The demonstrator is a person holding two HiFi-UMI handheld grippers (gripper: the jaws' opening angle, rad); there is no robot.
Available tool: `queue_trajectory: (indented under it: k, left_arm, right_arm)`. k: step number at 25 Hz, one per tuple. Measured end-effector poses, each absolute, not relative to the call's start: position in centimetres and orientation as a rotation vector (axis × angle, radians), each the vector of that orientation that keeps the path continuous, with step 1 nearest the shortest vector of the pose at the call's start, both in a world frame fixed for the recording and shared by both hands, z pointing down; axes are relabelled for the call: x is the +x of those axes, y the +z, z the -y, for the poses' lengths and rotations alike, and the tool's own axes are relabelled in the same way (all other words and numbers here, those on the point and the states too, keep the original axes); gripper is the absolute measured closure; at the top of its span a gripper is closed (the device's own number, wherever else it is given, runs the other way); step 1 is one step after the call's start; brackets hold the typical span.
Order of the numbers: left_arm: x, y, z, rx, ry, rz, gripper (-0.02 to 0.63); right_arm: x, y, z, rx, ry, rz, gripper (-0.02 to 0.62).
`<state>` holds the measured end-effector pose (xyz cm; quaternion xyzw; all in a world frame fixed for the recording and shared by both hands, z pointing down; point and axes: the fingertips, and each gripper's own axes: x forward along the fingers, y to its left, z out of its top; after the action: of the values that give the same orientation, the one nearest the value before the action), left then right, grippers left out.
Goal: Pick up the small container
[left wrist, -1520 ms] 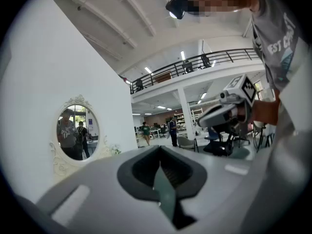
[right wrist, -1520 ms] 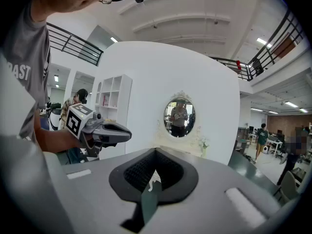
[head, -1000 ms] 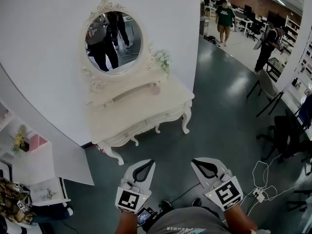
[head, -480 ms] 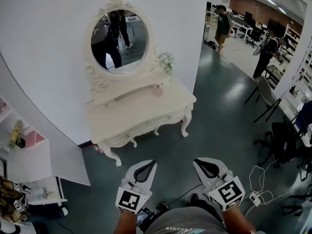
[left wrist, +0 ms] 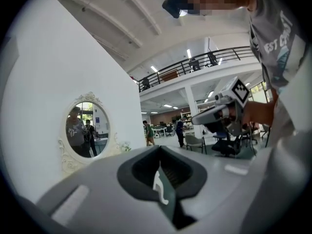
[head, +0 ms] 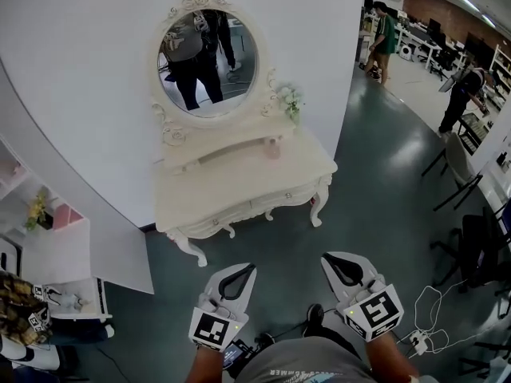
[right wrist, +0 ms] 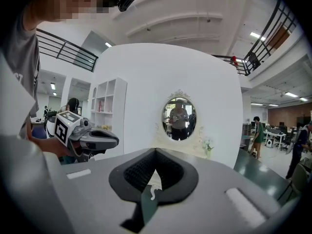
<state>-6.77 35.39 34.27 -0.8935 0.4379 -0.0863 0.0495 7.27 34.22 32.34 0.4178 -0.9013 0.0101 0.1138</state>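
A small pinkish container [head: 274,148] stands on the white dressing table [head: 239,194], below the round mirror [head: 209,54], in the head view. It is too small to make out in either gripper view. My left gripper [head: 242,268] and right gripper [head: 332,258] are held side by side over the dark floor, well short of the table, pointing toward it. Both are shut, tips together, with nothing between them. The left gripper view shows its own closed jaws [left wrist: 158,150], with the right gripper [left wrist: 207,117] alongside. The right gripper view shows its closed jaws [right wrist: 155,152], with the left gripper [right wrist: 105,140] at its left.
White flowers [head: 289,100] sit at the table's right end. A white shelf unit [head: 48,254] with clutter stands at the left. Cables [head: 427,317] lie on the floor at the right, and chairs [head: 459,162] stand beyond. People [head: 386,34] stand at the far right.
The dressing table and mirror have shifted right and grown slightly in the head view as I came nearer. Both grippers have stayed shut and side by side.
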Motion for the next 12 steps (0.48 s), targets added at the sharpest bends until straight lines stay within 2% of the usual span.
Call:
queue_trajectory:
  k: [12]
  left_arm:
    - [0.9,34.6,-28.2,-2.616,-0.353,-1.509,0.603]
  right_arm:
    - [13.9,33.3,-24.2,1.025,0.051,2.763,0.594]
